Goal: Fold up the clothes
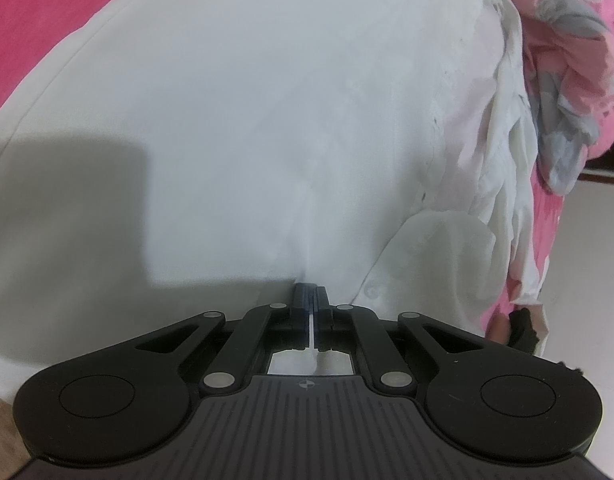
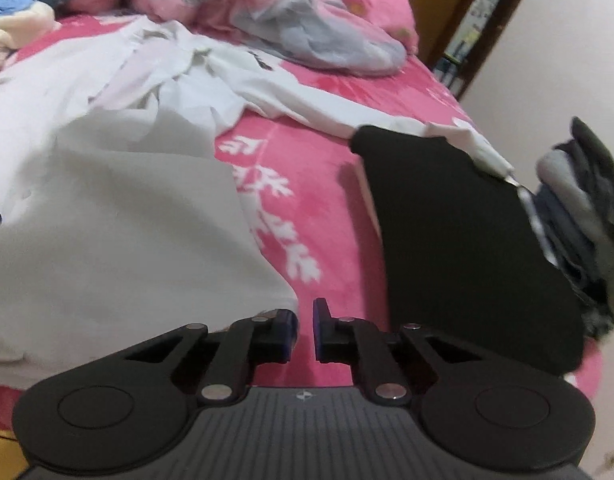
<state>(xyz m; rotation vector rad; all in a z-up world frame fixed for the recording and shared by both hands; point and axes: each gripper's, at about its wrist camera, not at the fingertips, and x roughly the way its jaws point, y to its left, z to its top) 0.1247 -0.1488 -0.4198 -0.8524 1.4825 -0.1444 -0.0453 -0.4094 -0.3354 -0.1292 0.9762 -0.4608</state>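
Observation:
A white shirt (image 1: 247, 120) lies spread over the pink bed sheet (image 1: 35, 20) and fills most of the left wrist view. My left gripper (image 1: 311, 290) is shut on a pinched fold of its near edge, and a thin strip of white cloth shows between the pads. In the right wrist view the same white shirt (image 2: 127, 220) lies at the left, one sleeve (image 2: 347, 108) trailing to the right. My right gripper (image 2: 305, 312) stands just off the shirt's near corner, its jaws a narrow gap apart. Only pink bed sheet (image 2: 307, 184) shows between them.
A folded black garment (image 2: 459, 232) lies on the bed at the right, with a pile of dark and grey clothes (image 2: 587, 220) beyond it. A crumpled pink and grey quilt (image 2: 307, 20) sits at the back. The bed's edge and pale floor (image 1: 595, 280) are at the right.

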